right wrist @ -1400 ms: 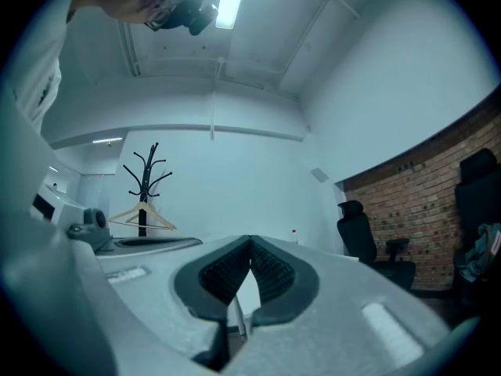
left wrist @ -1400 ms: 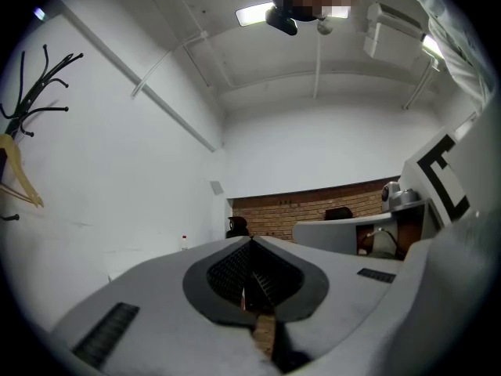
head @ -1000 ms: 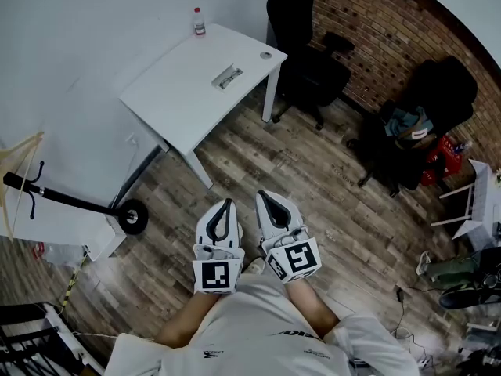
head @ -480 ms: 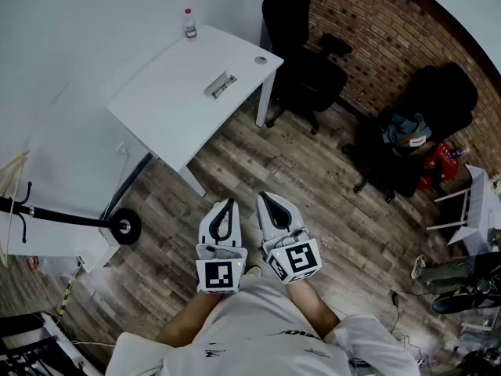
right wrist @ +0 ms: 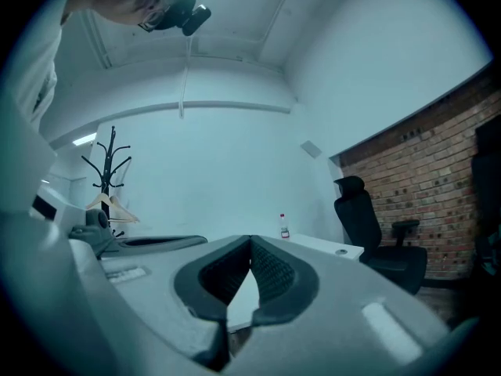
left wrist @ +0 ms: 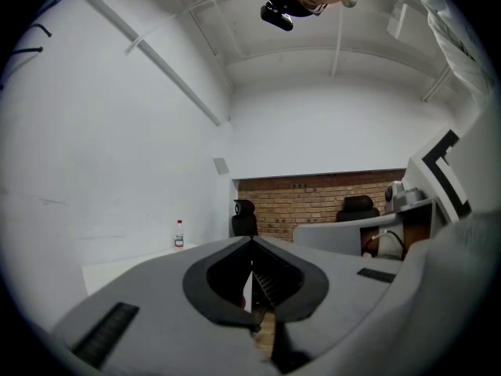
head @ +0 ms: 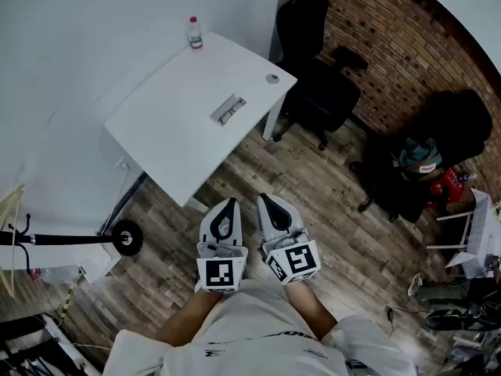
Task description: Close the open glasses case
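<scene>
Two tongs appear in the head view, held side by side low in the frame above the wooden floor (head: 313,182), both pointing toward a white tabletop (head: 168,128). The left tongs (head: 230,201) and the right tongs (head: 262,198) are near each other but not touching, and both are well apart from the tabletop. The glasses case (head: 228,110) lies near the middle of the tabletop, toward its right edge; it shows as two long halves side by side, too small to resolve further. A bottle (head: 195,32) stands upright at the far corner of the tabletop. A black office chair (head: 317,69) stands just beyond the tabletop, in front of a brick wall (head: 391,37).

In the left gripper view, the jaws of the left tongs meet at their tips: closed, with nothing gripped. Past them the bottle, the office chair and the brick wall are visible in the distance. The glasses case cannot be made out here.

In the right gripper view, the jaws of the right tongs are likewise together at the tips, closed and empty. The bottle stands on the far tabletop, the office chair to its right, and a coat stand (right wrist: 110,171) at the left.
</scene>
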The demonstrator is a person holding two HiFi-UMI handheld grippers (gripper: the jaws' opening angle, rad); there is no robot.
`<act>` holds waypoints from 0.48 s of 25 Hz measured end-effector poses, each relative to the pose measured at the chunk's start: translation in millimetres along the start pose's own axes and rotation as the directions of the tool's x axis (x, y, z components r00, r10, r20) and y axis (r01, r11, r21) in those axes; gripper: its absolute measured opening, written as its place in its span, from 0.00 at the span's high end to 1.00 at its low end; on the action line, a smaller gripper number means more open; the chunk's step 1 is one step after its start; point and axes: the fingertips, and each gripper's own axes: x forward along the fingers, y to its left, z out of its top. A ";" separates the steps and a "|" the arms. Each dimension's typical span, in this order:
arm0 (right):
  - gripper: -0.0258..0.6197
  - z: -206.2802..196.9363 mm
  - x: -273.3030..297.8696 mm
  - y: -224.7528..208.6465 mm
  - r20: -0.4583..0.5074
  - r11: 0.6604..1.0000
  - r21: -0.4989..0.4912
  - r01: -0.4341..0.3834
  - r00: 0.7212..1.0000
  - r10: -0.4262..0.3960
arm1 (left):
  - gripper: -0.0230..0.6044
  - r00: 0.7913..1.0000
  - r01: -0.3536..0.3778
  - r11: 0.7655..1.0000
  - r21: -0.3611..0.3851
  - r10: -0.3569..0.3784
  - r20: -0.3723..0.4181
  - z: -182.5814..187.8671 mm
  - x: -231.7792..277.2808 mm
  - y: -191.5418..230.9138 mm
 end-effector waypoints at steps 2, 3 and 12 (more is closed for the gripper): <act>0.96 5.2 30.6 -8.5 -0.006 1.000 0.006 0.000 1.000 0.000 | 0.97 1.000 0.001 1.000 0.009 -0.001 -0.015 1.3 26.6 18.9; 0.96 6.4 45.2 -12.7 -0.008 1.000 0.011 0.001 1.000 -0.001 | 0.97 1.000 0.001 1.000 0.010 -0.001 -0.022 1.0 39.2 28.4; 0.96 1.4 159.5 -51.3 -0.068 0.999 0.029 0.020 0.998 -0.018 | 0.97 0.996 0.010 0.999 -0.037 -0.013 -0.083 -11.0 137.1 95.1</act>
